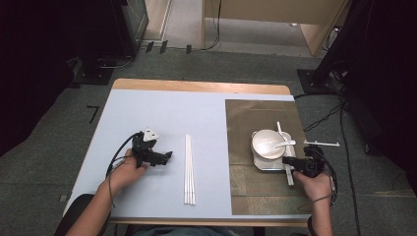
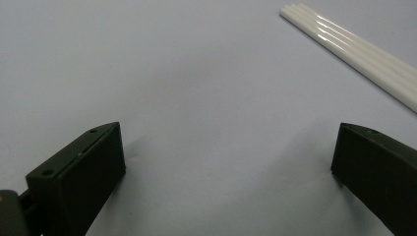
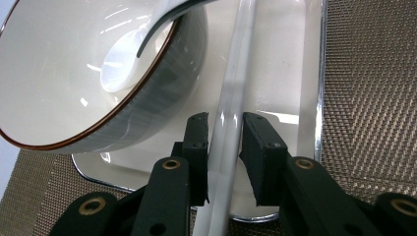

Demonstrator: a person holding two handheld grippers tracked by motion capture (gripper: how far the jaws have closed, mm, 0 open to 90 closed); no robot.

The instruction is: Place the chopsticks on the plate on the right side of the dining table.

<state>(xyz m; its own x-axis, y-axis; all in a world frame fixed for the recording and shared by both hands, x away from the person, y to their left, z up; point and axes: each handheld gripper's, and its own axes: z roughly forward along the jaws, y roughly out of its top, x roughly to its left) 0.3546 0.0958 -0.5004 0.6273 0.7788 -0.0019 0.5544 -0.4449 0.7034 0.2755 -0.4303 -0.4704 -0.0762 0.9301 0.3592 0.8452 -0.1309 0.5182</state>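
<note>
on the table (image 1: 162, 110), a woven mat (image 1: 246, 187) covers the right side, with a plate (image 1: 268, 163) on it. a bowl (image 1: 268, 142) sits on the plate, a spoon (image 1: 285, 144) resting in it. white sticks (image 1: 189, 169) lie mid-table. the right gripper (image 3: 226, 132) clamps one stick (image 3: 236, 78) over the plate, beside the bowl. the left gripper (image 2: 228, 157) rests on the table, jaws spread wide, holding nothing.

Black grippers, 2 blocky jaws each, brass-ringed screw holes, trailing cables.
</note>
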